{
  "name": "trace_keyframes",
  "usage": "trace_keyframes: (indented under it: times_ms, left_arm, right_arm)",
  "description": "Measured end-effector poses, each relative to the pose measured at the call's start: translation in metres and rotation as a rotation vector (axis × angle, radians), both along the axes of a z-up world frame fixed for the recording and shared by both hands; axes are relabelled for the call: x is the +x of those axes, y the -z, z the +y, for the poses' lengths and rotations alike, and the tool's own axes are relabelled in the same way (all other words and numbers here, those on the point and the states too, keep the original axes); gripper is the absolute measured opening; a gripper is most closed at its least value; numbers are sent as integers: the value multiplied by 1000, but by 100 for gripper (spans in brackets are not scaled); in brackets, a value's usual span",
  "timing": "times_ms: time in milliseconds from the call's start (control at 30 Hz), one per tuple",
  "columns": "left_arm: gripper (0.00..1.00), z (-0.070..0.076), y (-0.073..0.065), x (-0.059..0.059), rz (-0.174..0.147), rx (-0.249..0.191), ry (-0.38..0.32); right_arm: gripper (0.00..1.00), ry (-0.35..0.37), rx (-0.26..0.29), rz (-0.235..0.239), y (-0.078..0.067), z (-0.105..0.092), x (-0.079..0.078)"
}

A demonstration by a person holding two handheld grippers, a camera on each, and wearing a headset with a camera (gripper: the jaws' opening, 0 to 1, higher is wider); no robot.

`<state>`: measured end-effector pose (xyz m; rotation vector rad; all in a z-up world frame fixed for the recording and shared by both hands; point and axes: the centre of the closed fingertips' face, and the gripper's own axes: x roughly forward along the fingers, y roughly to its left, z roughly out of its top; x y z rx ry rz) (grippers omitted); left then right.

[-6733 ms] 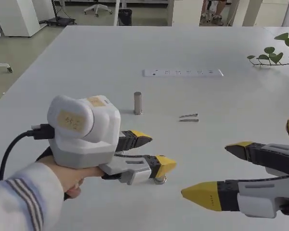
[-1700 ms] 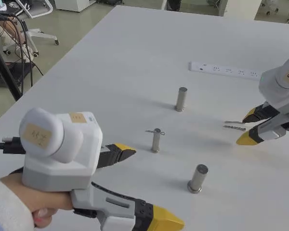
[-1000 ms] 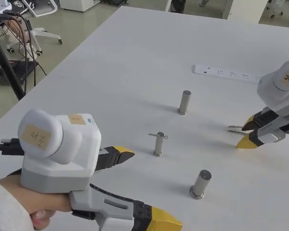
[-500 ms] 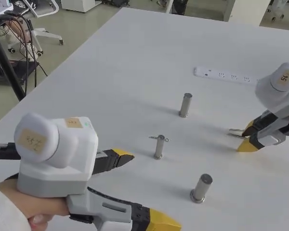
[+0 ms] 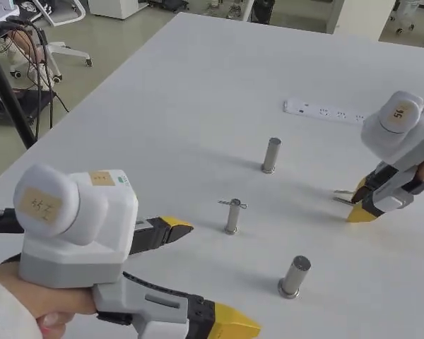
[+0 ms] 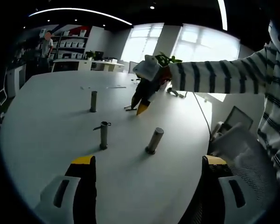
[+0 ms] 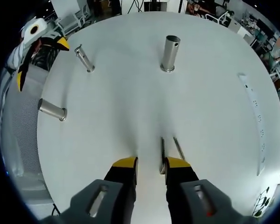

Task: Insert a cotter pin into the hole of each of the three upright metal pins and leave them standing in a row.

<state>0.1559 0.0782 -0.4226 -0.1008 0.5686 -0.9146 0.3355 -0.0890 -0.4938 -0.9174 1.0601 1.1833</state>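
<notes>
Three metal pins stand on the white table: a far pin (image 5: 271, 155) (image 7: 170, 52), a middle pin (image 5: 232, 215) (image 6: 103, 135) with a cotter pin through its top, and a near pin (image 5: 295, 275) (image 6: 154, 140). Two loose cotter pins (image 5: 343, 194) (image 7: 162, 154) lie flat at the right. My right gripper (image 5: 357, 201) (image 7: 151, 163) is down on the table there, its jaws narrowly open, with one cotter pin between them close to the right finger and the other just outside. My left gripper (image 5: 208, 279) (image 6: 148, 161) hovers wide open and holds nothing, short of the middle and near pins.
A white power strip (image 5: 325, 111) (image 7: 254, 116) lies beyond the far pin. The table edge runs along the left, with floor, cables and a chair (image 5: 28, 42) below it. A green plant (image 6: 163, 59) stands behind the right gripper.
My right gripper has come down onto the loose cotter pins and its jaws have narrowed around one. The left gripper has hardly moved. The three pins stand as before.
</notes>
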Motion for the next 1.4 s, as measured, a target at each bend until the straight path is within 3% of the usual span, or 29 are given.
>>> trace_keyframes:
  times_ms: [133, 233, 300, 900, 1167, 1400]
  left_arm:
    - [93, 2, 1, 0, 0, 10, 4]
    - [93, 2, 1, 0, -1, 10, 2]
    - [93, 2, 0, 0, -2, 8, 0]
    - [92, 2, 3, 0, 2, 19, 13]
    - [92, 1, 4, -2, 1, 17, 20]
    - [91, -3, 0, -3, -20, 7, 35]
  right_arm:
    - [12, -13, -13, 1, 1, -1, 4]
    - [0, 3, -18, -23, 2, -2, 13]
    - [0, 39, -20, -12, 3, -4, 14]
    - [0, 4, -46, -17, 4, -4, 13]
    - [0, 21, -12, -36, 3, -5, 13]
    - [0, 26, -10, -51, 3, -4, 13]
